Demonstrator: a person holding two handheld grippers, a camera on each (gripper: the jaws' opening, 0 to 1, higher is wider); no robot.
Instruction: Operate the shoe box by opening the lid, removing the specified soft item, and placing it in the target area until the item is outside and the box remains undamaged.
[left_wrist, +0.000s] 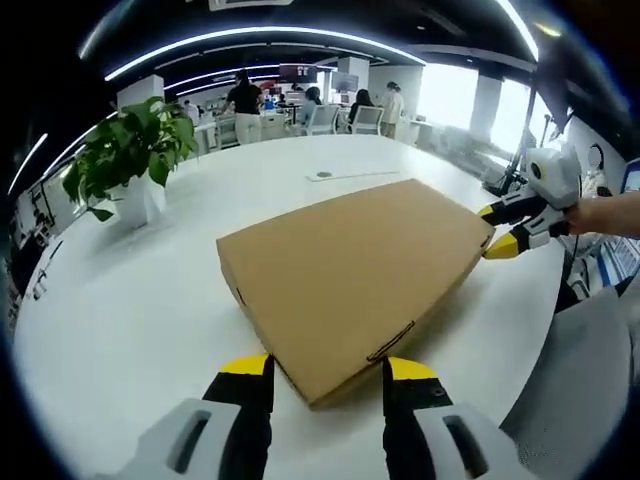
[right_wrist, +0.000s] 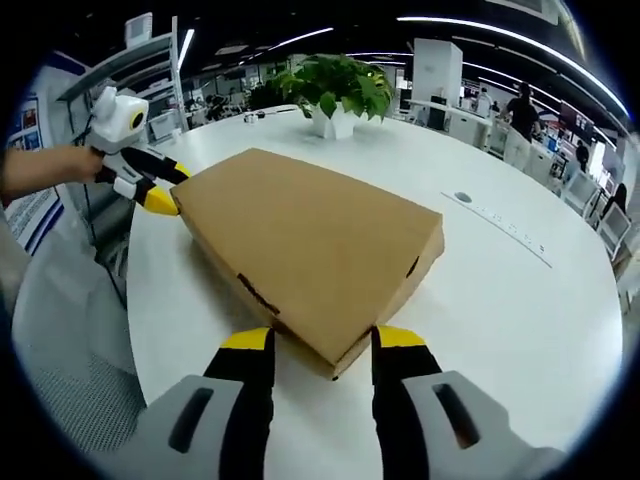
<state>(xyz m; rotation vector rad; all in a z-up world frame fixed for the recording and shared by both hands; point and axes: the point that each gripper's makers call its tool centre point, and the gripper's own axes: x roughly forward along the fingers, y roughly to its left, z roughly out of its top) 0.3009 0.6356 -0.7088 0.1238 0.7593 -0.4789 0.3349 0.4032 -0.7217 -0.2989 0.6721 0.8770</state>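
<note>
Closed cardboard shoe box (left_wrist: 355, 270) lies flat on a white round table (left_wrist: 130, 310), lid still down. Left gripper view: the left gripper (left_wrist: 328, 385) sits at the box's near corner, jaws apart w/ the corner poking between the yellow-tipped fingers; contact can't be judged. At the far right corner of the box the right gripper (left_wrist: 497, 232) shows, held by a hand (left_wrist: 600, 212), yellow tips right at the box edge.

Right gripper view: same setup mirrored. Right gripper (right_wrist: 322, 355) has jaws apart, straddling the near corner of the shoe box (right_wrist: 310, 240); not clamped as far as can be seen. Left gripper (right_wrist: 160, 185) shows at the far left corner, its yellow tips against the box side, a hand (right_wrist: 40, 165) behind it.

Box: plain brown corrugated card, matte, low flat rectangular shape, crisp edges; small dark tab slots along the front side wall. Grippers: black fingers, yellow tips, light grey bodies.

Table top smooth, white, slightly glossy. A potted plant (left_wrist: 130, 150), broad green leaves, white pot, stands far left of the box in left gripper view. Flat thin cable-like item w/ a small round disc (right_wrist: 463, 198) lies on the table to the right in right gripper view. Grey chair back (left_wrist: 585, 370) near the table edge. Office bkgd: people (left_wrist: 245, 100) standing among desks, ceiling strip lights.
</note>
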